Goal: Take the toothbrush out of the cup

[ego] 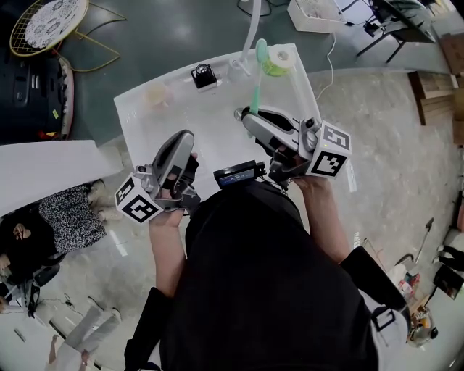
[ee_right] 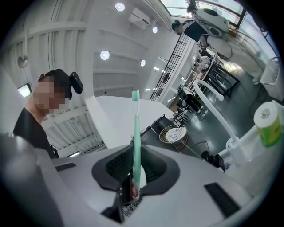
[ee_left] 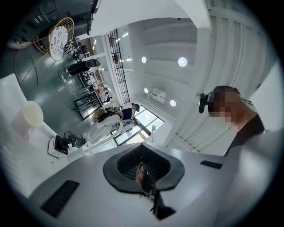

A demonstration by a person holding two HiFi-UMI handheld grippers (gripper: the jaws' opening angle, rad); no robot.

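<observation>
In the head view my right gripper [ego: 243, 114] is shut on the handle of a mint-green toothbrush [ego: 256, 90], which stands upright above the white table [ego: 138, 145] with its head uppermost. In the right gripper view the toothbrush [ee_right: 136, 133] rises straight out of that gripper [ee_right: 134, 179], free of any cup. A pale translucent cup [ego: 158, 94] stands at the table's far left, also seen in the left gripper view [ee_left: 32, 116]. My left gripper [ego: 187, 138] hovers over the near left of the table, shut [ee_left: 144, 177] with nothing between its fingers.
A small black device on a white base [ego: 204, 74] stands at the table's far edge. A green-and-white roll [ego: 279, 61] and a white curved pipe [ego: 250, 36] are at the far right corner. A round wire chair [ego: 51, 22] sits beyond on the floor. A seated person [ego: 43, 217] is at the left.
</observation>
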